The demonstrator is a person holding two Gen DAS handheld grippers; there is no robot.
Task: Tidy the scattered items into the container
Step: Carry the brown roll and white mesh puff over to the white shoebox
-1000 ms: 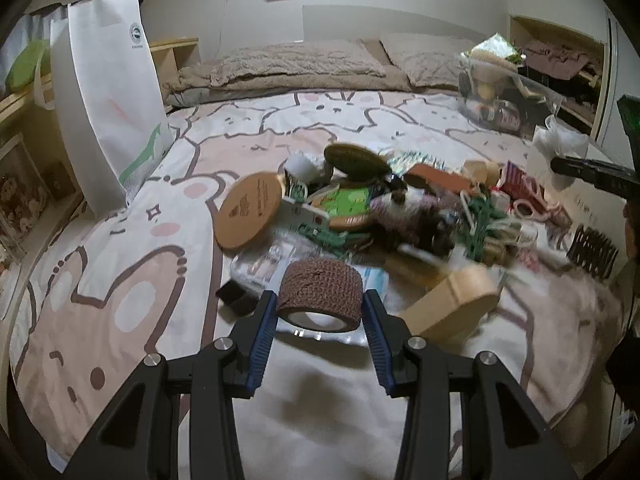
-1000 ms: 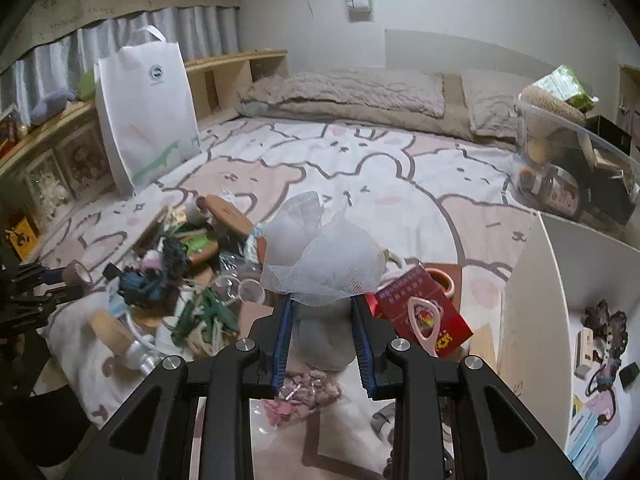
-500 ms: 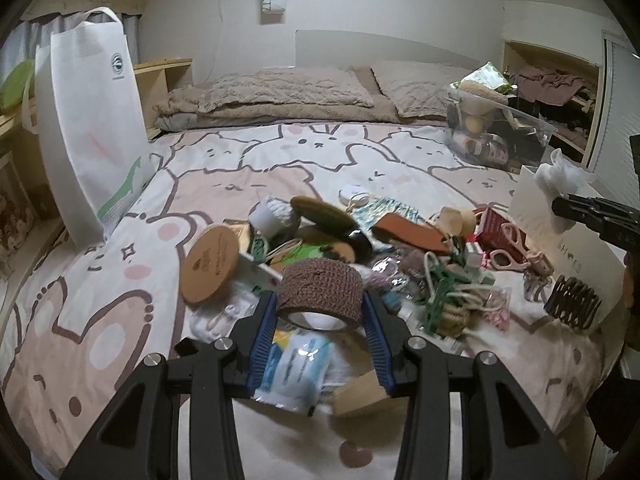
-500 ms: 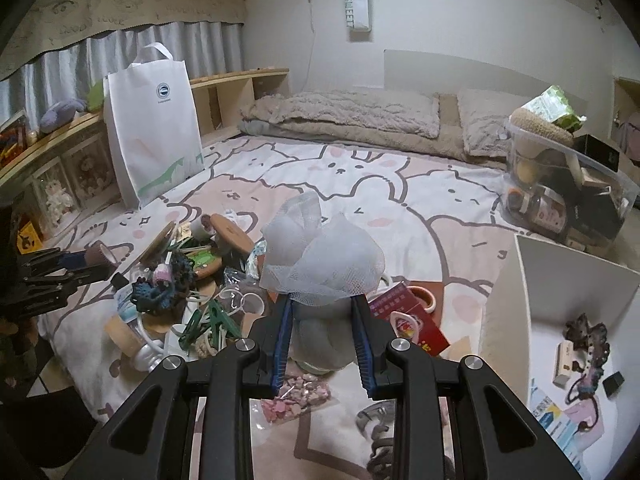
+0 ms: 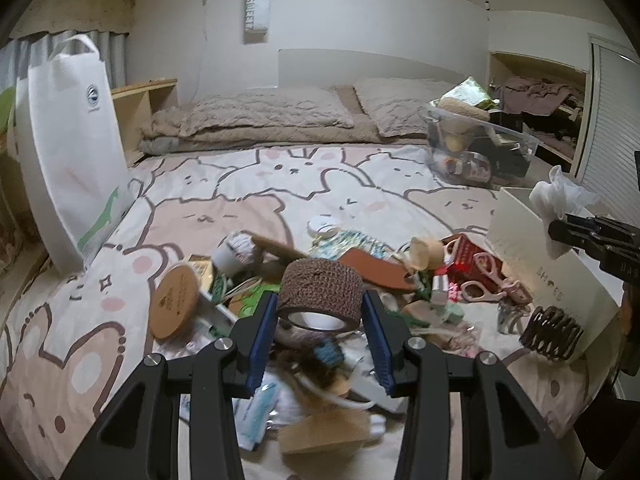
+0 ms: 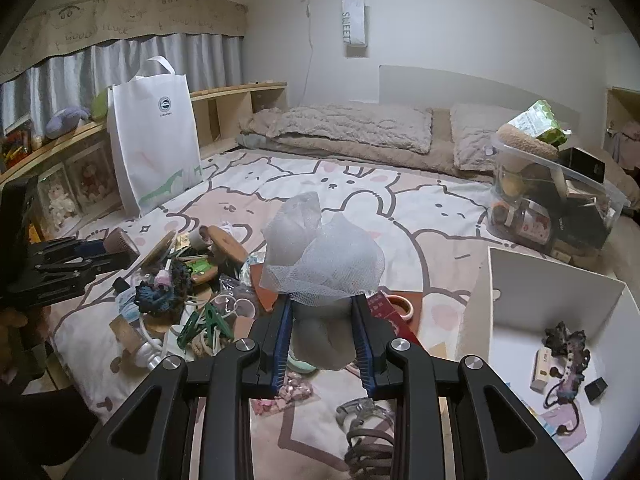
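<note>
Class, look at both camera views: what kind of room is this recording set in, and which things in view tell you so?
Most likely a bedroom. A wide bed with a cartoon-animal bedspread fills the room, with pillows at its head against the wall. Curtains hang over a low shelf holding soft toys.

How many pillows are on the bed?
2. One pillow lies at the head of the bed on the left, and the other pillow lies beside it on the right, partly behind the clear bin. More could be hidden there.

A bed [image 6: 400, 208] with cartoon-animal bedding filled the white-walled room; grey curtains [image 6: 120, 68] hung above wooden shelves [image 6: 224, 108].
</note>
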